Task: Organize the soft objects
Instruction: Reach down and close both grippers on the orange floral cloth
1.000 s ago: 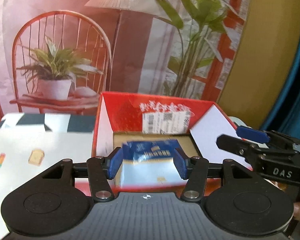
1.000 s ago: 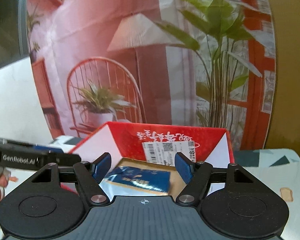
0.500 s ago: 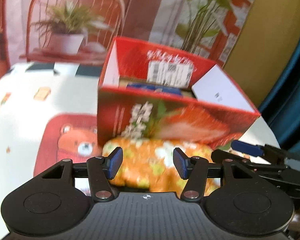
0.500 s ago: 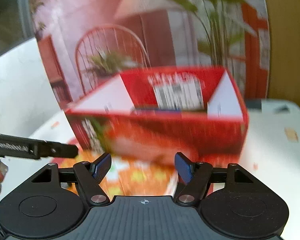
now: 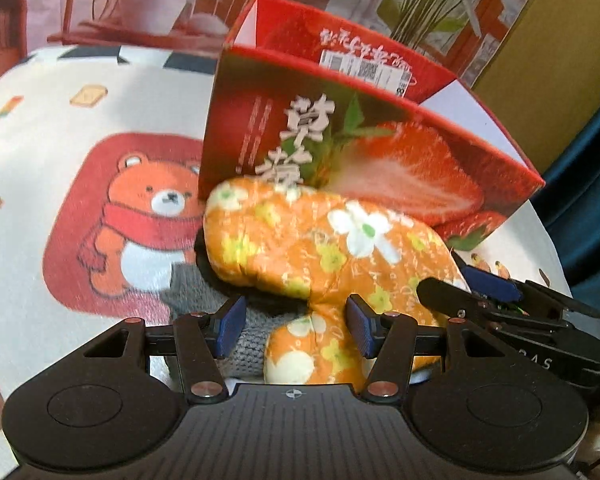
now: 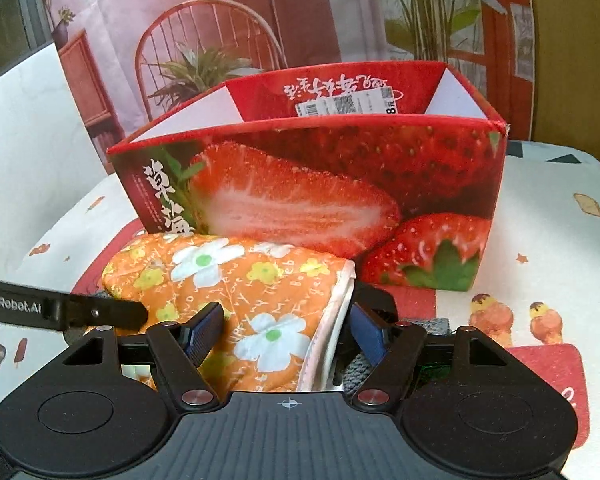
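Oven mitt (image 5: 324,248), orange with white and yellow flowers, lies on the tablecloth (image 5: 40,168) right against the front wall of the strawberry box (image 5: 380,152). In your left wrist view it runs from 11 o'clock down to 5 o'clock, thumb lobe pointing back at the camera. In your right wrist view its white-trimmed cuff edge is at centre, toward 1 o'clock.

Your left gripper (image 5: 294,330) is spread wide, nothing held. Blue pads sit either side of the mitt's thumb lobe, visible gap on both sides; can't tell if they are down at its level or above it.

Your right gripper (image 6: 286,330) is also wide open, nothing clamped. Left pad is over the orange fabric, right pad just past the cuff trim, so the jaws straddle the cuff end. Contact: can't tell.

Under the mitt you have a grey knit item (image 5: 244,344) and something dark (image 5: 236,280), both mostly covered. The grey knit also shows at 5 o'clock in the right view.

The box is open-topped, barcode label (image 6: 346,106) on the inside of its far wall. Its contents are not visible from this angle.

Bear print (image 5: 140,224) on the cloth is at 9 o'clock in the left view, partly under the grey knit.
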Demonstrator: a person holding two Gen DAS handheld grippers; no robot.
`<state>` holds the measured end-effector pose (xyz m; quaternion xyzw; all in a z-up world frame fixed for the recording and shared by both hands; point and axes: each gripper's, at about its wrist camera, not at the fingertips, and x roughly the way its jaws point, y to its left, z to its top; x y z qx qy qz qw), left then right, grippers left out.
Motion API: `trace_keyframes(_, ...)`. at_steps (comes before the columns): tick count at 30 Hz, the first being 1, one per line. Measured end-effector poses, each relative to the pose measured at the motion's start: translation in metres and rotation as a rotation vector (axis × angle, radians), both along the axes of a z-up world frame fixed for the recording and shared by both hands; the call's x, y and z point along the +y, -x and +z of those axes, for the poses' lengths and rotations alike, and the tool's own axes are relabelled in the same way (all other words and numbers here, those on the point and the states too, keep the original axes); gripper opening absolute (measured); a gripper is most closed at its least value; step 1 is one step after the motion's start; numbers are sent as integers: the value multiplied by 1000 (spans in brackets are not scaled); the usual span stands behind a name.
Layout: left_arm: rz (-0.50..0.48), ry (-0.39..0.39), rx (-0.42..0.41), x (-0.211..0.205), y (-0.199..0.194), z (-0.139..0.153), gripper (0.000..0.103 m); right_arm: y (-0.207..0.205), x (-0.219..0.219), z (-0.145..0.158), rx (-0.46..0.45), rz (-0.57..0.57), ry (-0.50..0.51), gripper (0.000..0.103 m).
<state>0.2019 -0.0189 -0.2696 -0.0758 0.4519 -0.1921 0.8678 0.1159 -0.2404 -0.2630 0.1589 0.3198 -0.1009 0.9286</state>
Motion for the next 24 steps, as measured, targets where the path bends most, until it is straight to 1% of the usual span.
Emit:
trace_keyframes(7, 1, 2, 6, 0, -1, -2, 58, -1, -4, -3, 6, 6, -16, 69)
trace_keyframes(11, 7, 10, 8, 0, -3, -1, 58, -2, -4, -4, 9, 10, -27, 73)
trace_keyframes(14, -15, 24, -4, -2, -1, 3, 57, -3, -3, -2, 10, 14, -43, 73)
trace_keyframes(16, -33, 43, -14, -4, 0, 5, 57, -1, -3, 2, -20, 28, -75, 73)
trace_keyframes(18, -43, 39, -26, -6, 2, 7, 57, 0, -2, 5, -44, 43, -89, 72)
trace_keyframes(20, -43, 42, -21, -7, 2, 7, 57, -1, 0, 5, -33, 50, -75, 73)
trace_keyframes(24, -49, 41, -23, -8, 3, 6, 57, -3, -4, 0, -24, 38, -106, 73)
